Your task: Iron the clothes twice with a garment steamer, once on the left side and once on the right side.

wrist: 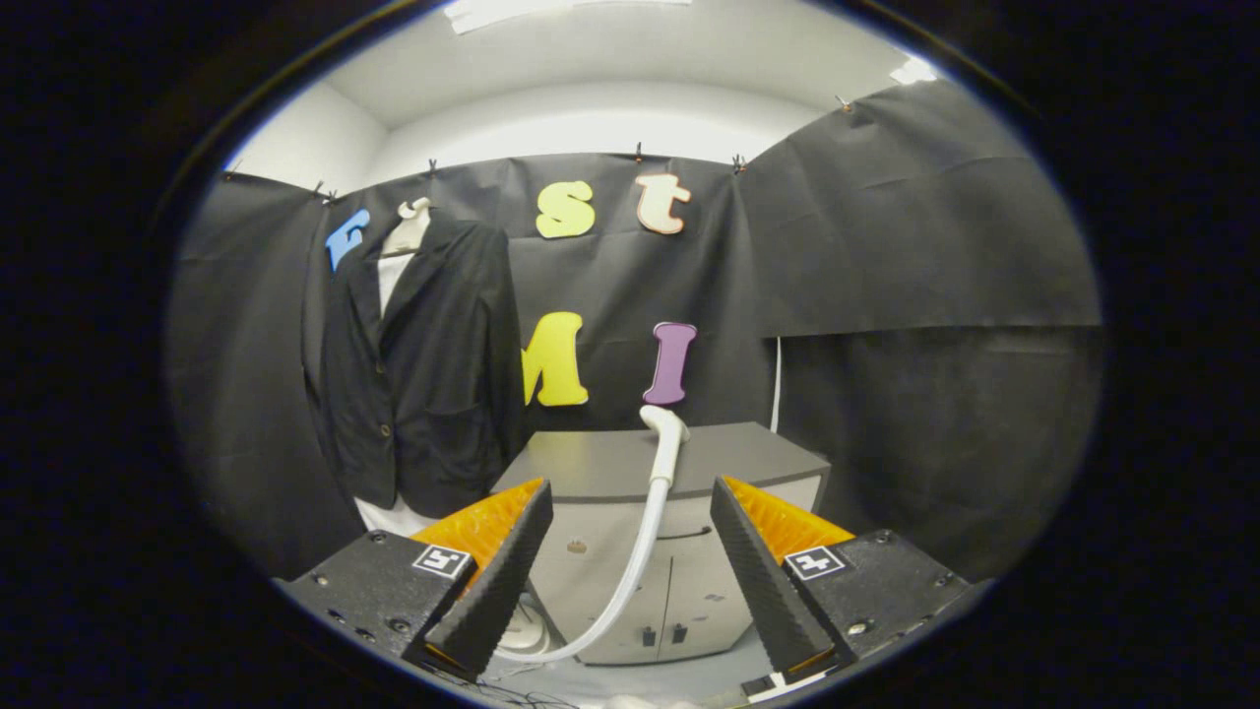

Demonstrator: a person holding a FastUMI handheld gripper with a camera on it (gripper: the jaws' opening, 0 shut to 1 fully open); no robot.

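Gripper view has the gripper (630,512) with jaws spread open and empty, the steamer head (665,433) on its white hose resting on the grey cabinet (728,463) just beyond them, black jacket (423,374) hanging further left.

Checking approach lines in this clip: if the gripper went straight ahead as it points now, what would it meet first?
Most likely the white steamer hose, which rises between the open fingers of the gripper to the steamer head lying on the grey cabinet. Depth is unclear; the cabinet front stands just behind it.
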